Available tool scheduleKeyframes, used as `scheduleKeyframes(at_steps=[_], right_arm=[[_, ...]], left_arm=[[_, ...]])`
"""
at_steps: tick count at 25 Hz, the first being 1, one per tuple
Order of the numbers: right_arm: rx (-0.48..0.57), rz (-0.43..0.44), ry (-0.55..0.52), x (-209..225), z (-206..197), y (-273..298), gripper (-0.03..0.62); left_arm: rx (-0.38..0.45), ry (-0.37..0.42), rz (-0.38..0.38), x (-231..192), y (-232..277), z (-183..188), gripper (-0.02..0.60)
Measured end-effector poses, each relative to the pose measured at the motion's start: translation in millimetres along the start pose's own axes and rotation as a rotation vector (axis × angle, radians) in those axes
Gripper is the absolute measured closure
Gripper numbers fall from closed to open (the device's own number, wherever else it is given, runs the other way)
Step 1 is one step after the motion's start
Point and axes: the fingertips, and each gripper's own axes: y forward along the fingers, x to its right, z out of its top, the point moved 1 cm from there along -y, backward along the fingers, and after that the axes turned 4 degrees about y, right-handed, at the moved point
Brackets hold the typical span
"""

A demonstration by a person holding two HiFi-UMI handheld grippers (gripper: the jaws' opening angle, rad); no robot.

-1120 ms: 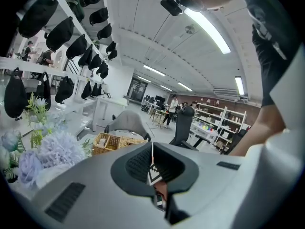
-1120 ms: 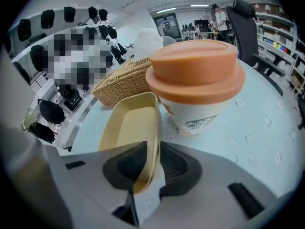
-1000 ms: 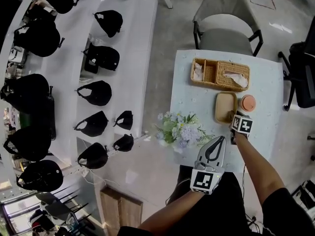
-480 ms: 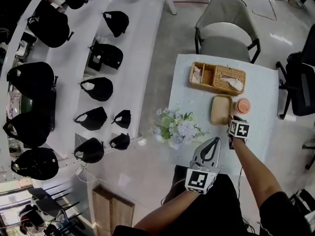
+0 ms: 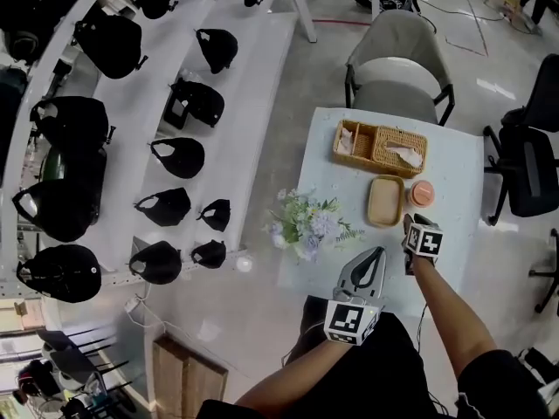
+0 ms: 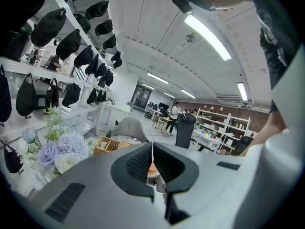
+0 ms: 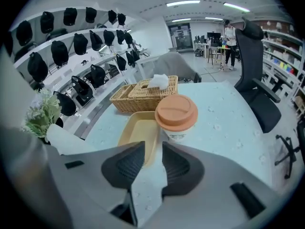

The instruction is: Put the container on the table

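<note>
A tan, shallow rectangular container (image 5: 385,201) lies flat on the pale speckled counter (image 5: 454,173), its bare inside facing up. It sits between a two-compartment woven wicker basket (image 5: 379,147) and the right gripper (image 7: 153,151). Just beside the container stands a white paper cup with an orange lid (image 5: 422,194). White tissue (image 5: 404,154) pokes out of the basket's larger compartment. The right gripper's jaws have just been opening and are spread, with nothing between them. The left gripper (image 6: 152,147) is pressed together, pinching nothing, near a bunch of pale blue and white flowers (image 5: 307,223).
</note>
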Motion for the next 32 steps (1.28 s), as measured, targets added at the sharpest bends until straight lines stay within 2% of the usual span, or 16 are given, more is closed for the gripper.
scheduleKeyframes(at_steps=[9,16,26,29,32], right_arm=[[0.057,0.064,-0.067,-6.6,-3.8,-52.3,0.482],[0.105,0.091,-0.142,-10.0,-7.4,-115.4,0.482],[0.178,0.152,-0.133,-24.1,-29.3,-193.7,0.485],[0.208,0.16,-0.133,-28.8,-28.7,-214.3,0.485],[0.229,0.131,-0.112,-25.8,-27.8,-234.9,0.493]], left_arm=[[0.023,-0.013,0.067,0.3,-35.1,-7.2,0.569],[0.044,-0.013,0.111,5.8,-66.2,-10.8,0.569],[0.087,0.028,0.154,17.3,-98.2,3.5,0.569],[0.116,-0.002,0.181,11.6,-108.6,13.3,0.569],[0.11,-0.011,0.184,6.4,-112.9,17.0,0.569]])
